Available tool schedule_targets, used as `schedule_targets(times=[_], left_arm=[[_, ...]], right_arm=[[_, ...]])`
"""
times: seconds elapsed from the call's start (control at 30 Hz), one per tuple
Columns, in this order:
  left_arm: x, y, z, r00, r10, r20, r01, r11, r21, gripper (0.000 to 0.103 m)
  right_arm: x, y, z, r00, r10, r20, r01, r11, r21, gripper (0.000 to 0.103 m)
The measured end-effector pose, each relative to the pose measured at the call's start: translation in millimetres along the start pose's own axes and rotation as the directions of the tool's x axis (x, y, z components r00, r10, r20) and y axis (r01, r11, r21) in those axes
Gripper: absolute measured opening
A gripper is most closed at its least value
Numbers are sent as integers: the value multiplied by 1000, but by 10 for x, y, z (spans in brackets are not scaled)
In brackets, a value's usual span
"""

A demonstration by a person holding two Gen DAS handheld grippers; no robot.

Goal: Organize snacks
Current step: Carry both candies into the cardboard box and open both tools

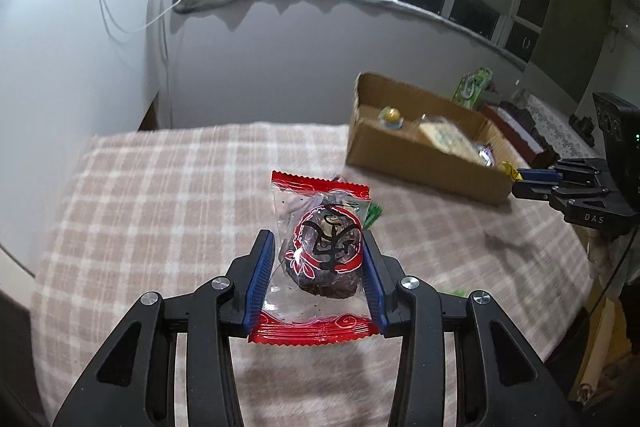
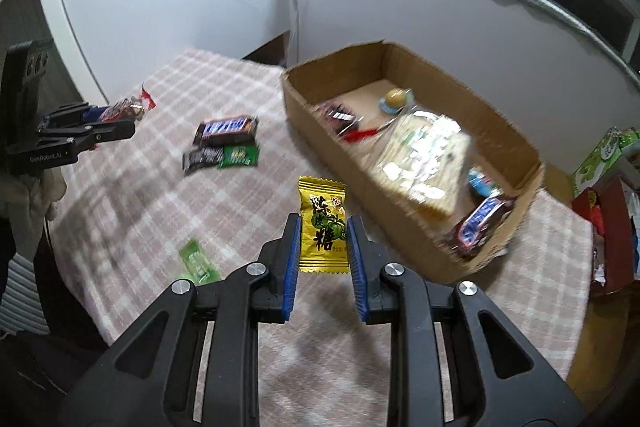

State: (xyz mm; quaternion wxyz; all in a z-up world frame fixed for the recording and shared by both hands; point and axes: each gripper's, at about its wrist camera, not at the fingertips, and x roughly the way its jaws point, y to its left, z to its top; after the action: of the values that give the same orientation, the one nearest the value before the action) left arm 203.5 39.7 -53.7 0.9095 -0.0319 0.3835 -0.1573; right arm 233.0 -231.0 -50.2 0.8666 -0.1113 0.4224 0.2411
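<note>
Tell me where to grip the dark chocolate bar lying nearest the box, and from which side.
Judging by its pose, take the chocolate bar across its narrow width at mid-length, coming from above. It lies flat on the checked cloth, long axis roughly left to right, with a second dark bar and green packet close in front, so set the pads carefully.

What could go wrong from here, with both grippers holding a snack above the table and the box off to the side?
1. The right gripper pinches the yellow candy only by its thin wrapper edges; it might slip out before reaching the cardboard box.
2. The left gripper squeezes the red-wrapped cake; a harder grip could crush it.
3. Both hands heading for the box together could collide.
</note>
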Motion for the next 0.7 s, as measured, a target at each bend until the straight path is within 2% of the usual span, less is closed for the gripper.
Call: schedule_targets(times=[0.37,0.7], left_arm=[[132,-192,412,995,-66,74,67,998,-11,41],[509,-416,895,990,-115,80,116,993,-5,40]], right_arm=[[-159,-388,292,995,-66,72,61,996,72,24],[45,-831,481,990,-123,68,110,980,163,24]])
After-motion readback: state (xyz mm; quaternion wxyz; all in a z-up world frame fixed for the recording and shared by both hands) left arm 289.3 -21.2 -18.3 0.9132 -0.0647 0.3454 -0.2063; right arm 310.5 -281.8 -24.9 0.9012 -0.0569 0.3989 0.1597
